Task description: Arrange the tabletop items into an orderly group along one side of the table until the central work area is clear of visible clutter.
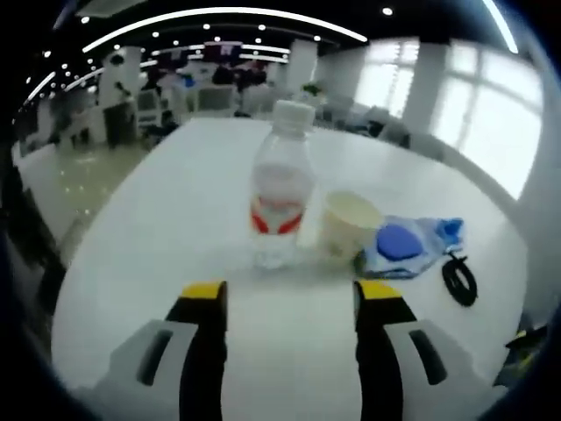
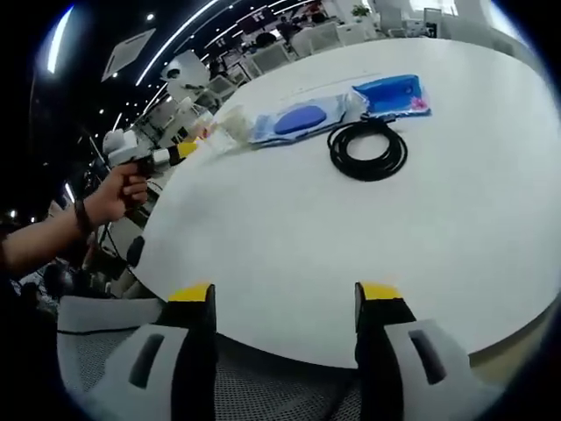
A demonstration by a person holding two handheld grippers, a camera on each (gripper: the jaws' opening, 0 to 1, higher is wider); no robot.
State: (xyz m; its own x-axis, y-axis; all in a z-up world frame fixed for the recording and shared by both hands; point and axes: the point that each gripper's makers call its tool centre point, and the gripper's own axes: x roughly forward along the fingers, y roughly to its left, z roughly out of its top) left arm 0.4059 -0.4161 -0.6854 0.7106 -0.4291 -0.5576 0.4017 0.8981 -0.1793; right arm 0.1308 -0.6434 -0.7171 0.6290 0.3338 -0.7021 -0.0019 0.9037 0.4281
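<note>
In the left gripper view, the left gripper (image 1: 290, 294) is sitting low over the white table (image 1: 158, 228) with its yellow-tipped jaws spread wide and gripping nothing. The clear water bottle (image 1: 281, 182), white-capped and red-labelled, is standing upright at twelve o'clock from the jaw gap, just beyond the tips and roughly centred between them. Its long axis is running vertically, so the jaws are facing its sides squarely. This is the relation the coming move is likely turning on: a straight push forward would, by my reading, bring the bottle between the jaws without any need to roll the hand.

Just beside the bottle at about three o'clock a pale paper cup (image 1: 349, 224) is standing, close enough that I cannot tell whether the two are touching. Further toward three to four o'clock a blue-and-clear plastic package (image 1: 405, 245) is lying flat, and a coiled black cable (image 1: 459, 280) is resting at its far side.

In the right gripper view, the right gripper (image 2: 285, 303) is hanging at the near table edge, jaws equally wide and empty, with the whole cluster well apart from it around eleven to one o'clock: the cable coil (image 2: 367, 149) nearest, the package behind it. A person's hand (image 2: 118, 195) is holding the left gripper out at about ten o'clock.

The left gripper is plainly the nearer one to the bottle; the right is better placed for the cable.
</note>
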